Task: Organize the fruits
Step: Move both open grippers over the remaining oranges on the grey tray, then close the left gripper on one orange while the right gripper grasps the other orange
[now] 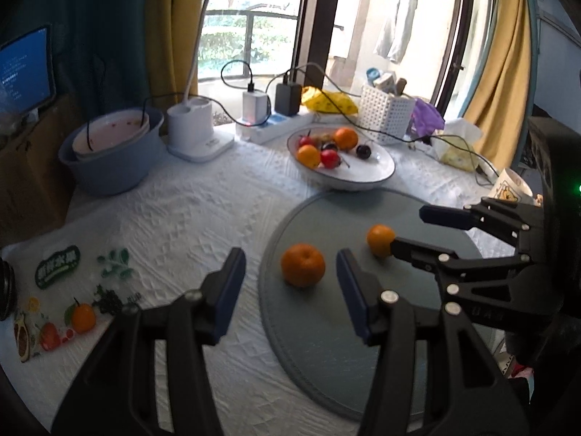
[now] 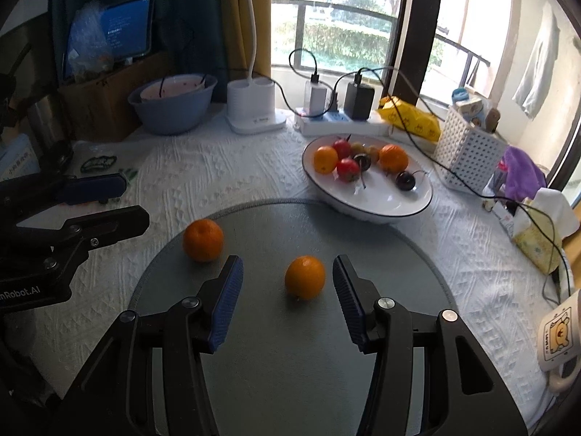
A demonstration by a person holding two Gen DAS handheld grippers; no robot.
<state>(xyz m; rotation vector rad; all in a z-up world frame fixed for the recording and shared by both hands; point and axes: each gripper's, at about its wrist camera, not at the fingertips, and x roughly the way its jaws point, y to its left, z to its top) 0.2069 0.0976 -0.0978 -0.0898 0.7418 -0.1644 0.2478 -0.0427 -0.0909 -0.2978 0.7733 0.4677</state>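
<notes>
My left tongs (image 1: pixel 290 283) stand spread with nothing pinched, their blue pads to either side of an orange (image 1: pixel 302 265) that sits on the grey round mat (image 1: pixel 326 345); the pads are clear of its skin. My right tongs (image 2: pixel 288 292) are likewise spread and empty, framing a second orange (image 2: pixel 305 277) that rests nearer the middle of the same mat, with a gap on both sides between fruit and pads. In the right view the first orange lies to the left of the second, near the mat's left rim, just beside the tips of my left tongs, which come in from the left edge. In the left view my right tongs enter from the right, one tip in front of the second orange. Behind the mat, touching its far rim, is a white dish (image 2: pixel 392 203) holding two more oranges, some small red fruits and dark cherries. The surface (image 1: pixel 181 218) is covered by a white quilted cloth. At its far side stand a blue basin (image 1: pixel 109 167) with a pink bowl inside, a white lamp base (image 1: pixel 198 134), a power strip with chargers plugged in, a yellow bag and a white perforated basket (image 2: pixel 468 152). A mug (image 2: pixel 559 341) with a bear picture stands at the right edge, and a printed fruit bag (image 1: pixel 61 309) lies at the left.
</notes>
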